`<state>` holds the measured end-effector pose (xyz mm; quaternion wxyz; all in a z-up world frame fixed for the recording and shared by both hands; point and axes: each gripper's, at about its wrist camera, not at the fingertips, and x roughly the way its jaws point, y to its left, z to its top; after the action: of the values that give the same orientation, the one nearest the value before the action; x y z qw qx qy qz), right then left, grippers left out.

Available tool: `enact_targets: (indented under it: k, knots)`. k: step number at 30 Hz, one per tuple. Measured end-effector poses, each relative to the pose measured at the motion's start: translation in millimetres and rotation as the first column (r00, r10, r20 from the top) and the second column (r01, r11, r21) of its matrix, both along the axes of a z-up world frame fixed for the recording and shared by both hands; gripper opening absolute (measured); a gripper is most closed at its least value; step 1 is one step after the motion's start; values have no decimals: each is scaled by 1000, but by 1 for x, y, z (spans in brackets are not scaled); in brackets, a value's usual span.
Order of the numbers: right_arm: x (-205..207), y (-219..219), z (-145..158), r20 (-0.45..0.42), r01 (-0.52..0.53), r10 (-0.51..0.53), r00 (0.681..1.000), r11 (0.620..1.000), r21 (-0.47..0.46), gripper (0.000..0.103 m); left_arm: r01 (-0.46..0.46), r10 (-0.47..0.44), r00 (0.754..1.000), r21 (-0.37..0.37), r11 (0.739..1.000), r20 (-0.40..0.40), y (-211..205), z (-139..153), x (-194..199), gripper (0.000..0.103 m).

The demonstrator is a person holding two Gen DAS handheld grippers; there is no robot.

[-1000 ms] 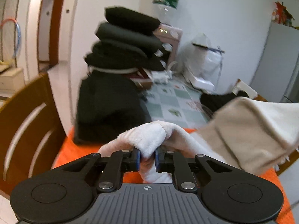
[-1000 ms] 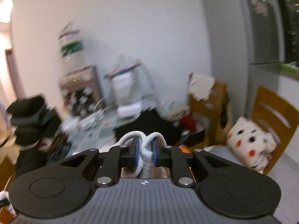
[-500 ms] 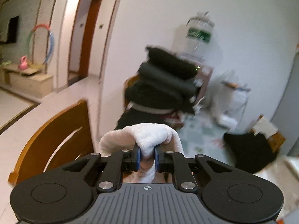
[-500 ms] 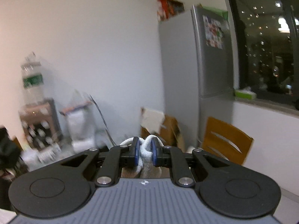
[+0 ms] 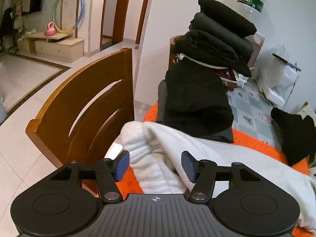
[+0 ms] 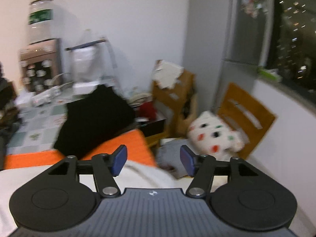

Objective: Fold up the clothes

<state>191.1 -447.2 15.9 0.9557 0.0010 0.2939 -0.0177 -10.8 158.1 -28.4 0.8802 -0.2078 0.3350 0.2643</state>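
1. The left gripper (image 5: 155, 165), clamped on a fold of the white garment (image 5: 158, 152) a second ago, now has its jaws wide apart; the cloth lies loose between the blue pads (image 5: 122, 165) instead of being pinched.
2. The right gripper (image 6: 151, 163) has opened too, and the white garment (image 6: 146, 174) sits below its spread fingers rather than bunched between them.
3. The garment, earlier lifted in the air, now lies across the orange cloth (image 5: 254, 141) on the table.
4. The left view has swung down and toward the wooden chair (image 5: 86, 106); the right view has dropped from the fridge toward the table edge.
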Motion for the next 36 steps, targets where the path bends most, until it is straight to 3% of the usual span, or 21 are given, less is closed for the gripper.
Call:
enact_targets:
  k: [7,14,17,18,25,33,36]
  knots:
    - [23,62,-29,-89,-230,238,967,969,89,72,1,-1,1000,-5,1000,-11,-1,-5,-12,73]
    - [27,118,-61,-160,-437,460,873,885,163,72,59,-61,997,-34,998,-44,-7,-37,-21,74]
    - [16,138,-79,-208,-507,542,814,838,202,72,98,-101,993,-40,994,-57,-12,-55,-21,74]
    - [12,143,-86,-225,-525,566,793,823,218,72,112,-115,992,-42,993,-61,-14,-61,-20,75]
    - [-18,167,-132,-325,-491,566,758,823,287,72,189,-188,979,-1,982,-81,-23,-88,-14,74]
    - [-34,163,-167,-372,-300,414,831,896,327,72,264,-260,963,48,963,-77,-24,-104,-5,75]
    - [-32,162,-174,-356,-248,372,857,904,349,64,295,-290,954,72,953,-79,-27,-110,2,73]
